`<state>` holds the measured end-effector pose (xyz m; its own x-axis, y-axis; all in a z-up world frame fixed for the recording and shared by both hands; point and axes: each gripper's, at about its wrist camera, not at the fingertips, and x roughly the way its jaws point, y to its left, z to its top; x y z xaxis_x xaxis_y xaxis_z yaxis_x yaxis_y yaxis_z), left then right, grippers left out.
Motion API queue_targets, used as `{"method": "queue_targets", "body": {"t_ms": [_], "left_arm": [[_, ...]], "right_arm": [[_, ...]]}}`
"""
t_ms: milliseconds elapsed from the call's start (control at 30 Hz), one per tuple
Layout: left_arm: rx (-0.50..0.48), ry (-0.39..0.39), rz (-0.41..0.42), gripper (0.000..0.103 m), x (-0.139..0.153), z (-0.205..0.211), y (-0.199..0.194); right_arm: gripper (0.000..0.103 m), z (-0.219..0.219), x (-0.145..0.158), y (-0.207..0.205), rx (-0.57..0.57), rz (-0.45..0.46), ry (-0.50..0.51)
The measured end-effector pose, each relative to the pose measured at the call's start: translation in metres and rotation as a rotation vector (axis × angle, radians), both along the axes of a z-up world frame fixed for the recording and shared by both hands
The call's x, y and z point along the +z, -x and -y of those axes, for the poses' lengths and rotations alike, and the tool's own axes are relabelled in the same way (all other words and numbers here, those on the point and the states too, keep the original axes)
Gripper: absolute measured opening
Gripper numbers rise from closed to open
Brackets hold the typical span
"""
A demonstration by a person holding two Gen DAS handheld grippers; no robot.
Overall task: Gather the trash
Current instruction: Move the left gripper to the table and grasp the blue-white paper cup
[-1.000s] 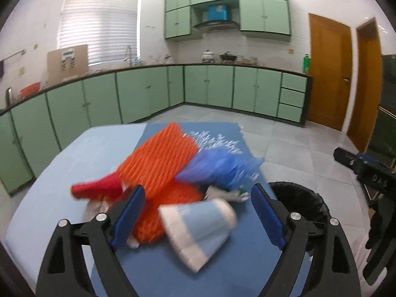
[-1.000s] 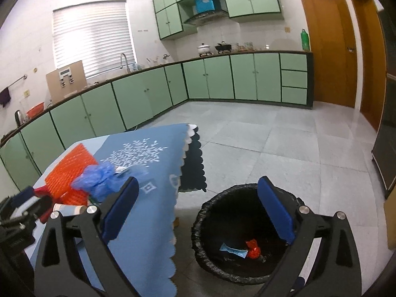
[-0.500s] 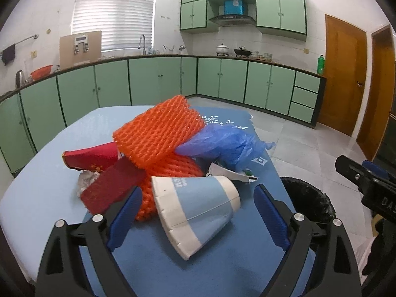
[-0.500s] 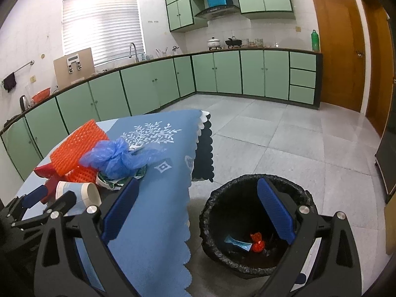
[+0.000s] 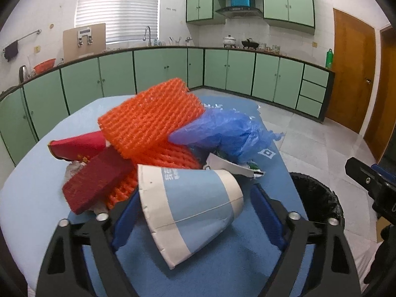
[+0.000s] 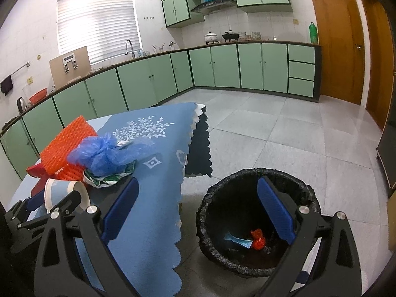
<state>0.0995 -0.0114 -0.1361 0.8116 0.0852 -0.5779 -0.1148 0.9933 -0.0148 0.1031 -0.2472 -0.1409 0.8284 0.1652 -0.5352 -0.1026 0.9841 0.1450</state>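
Note:
A pile of trash lies on the blue tablecloth: a light-blue paper cup on its side at the front, orange foam netting, a crumpled blue plastic bag, a dark red box and a red pouch. My left gripper straddles the cup and its jaws are closing. The right pad still stands clear of the cup's base. My right gripper hangs open with nothing in it, between the table edge and the black-lined bin.
The bin holds a red wrapper and a blue packet. From the left wrist view the bin stands just off the table's right edge. Green cabinets line the far walls beyond the tiled floor.
My left gripper has sunk and come in on the cup, which now lies between narrower jaws. The right gripper has dropped a little over the bin.

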Motion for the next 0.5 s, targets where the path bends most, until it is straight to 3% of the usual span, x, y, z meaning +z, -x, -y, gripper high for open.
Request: {"method": "queue_targets", "body": {"t_ms": [33,300,500], "left_arm": [[-0.001,0.003,-0.008,0.075,-0.001,0.0,-0.001],[0.001,0.036,0.0,0.074,0.001,-0.009,0.008],[-0.039,0.0,0.074,0.074,0.025,-0.011,0.033]], "right_arm": [[0.094,-0.001,-0.001,0.0,0.003,-0.003,0.001],[0.094,-0.003,-0.001,-0.001,0.01,-0.012,0.007],[0.094,-0.011,0.008,-0.001,0.021,0.007,0.005]]}}
